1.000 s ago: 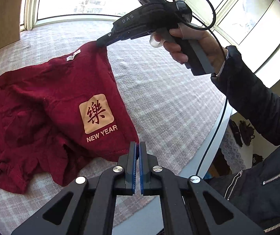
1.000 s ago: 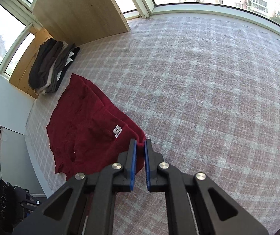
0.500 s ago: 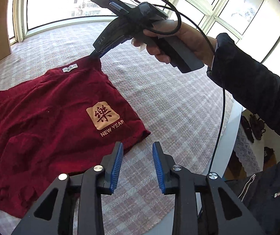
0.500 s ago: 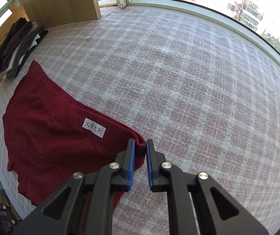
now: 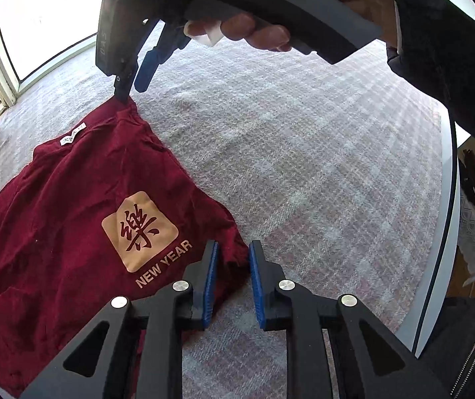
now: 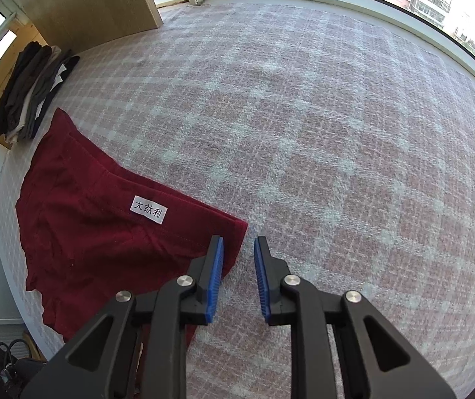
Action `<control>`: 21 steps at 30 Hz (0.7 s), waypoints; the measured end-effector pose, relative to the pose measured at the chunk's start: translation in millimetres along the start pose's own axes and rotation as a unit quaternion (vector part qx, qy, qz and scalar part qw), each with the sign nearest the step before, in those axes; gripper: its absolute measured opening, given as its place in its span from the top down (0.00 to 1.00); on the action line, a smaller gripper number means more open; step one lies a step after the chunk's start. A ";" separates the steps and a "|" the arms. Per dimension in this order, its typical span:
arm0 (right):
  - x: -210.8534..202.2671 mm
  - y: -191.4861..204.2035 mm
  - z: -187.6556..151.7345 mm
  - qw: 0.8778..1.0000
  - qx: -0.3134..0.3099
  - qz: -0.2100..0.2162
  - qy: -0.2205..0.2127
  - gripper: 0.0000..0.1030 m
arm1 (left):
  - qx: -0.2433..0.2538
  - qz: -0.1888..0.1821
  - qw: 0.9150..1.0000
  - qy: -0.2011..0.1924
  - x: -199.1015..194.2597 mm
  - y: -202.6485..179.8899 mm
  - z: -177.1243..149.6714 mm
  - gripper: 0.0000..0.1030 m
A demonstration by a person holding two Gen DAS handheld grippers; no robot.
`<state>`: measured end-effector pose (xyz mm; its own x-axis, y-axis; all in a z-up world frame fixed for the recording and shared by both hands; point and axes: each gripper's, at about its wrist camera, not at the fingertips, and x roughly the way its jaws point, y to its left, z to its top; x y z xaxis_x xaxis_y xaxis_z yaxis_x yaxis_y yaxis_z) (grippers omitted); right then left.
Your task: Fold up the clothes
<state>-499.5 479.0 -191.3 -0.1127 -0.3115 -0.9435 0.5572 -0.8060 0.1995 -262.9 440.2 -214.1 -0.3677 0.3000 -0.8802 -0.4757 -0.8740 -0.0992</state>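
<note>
Left hand-held gripper [image 5: 232, 272] agape, empty | right hand-held gripper [image 6: 239, 272] agape, empty | red shirt [image 5: 71, 219] edges cropped
</note>
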 end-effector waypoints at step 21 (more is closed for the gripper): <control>-52.0 22.3 42.8 0.990 0.075 0.109 -0.056 0.93 | -0.219 -0.137 0.955 -0.145 -131.0 143.7 -65.0 0.97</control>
<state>-516.4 455.6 -126.5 -0.0987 -0.5336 -0.8400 0.4503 -0.7767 0.4405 -231.1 250.4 -143.2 -0.5137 0.5778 -0.6342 -0.2288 -0.8047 -0.5478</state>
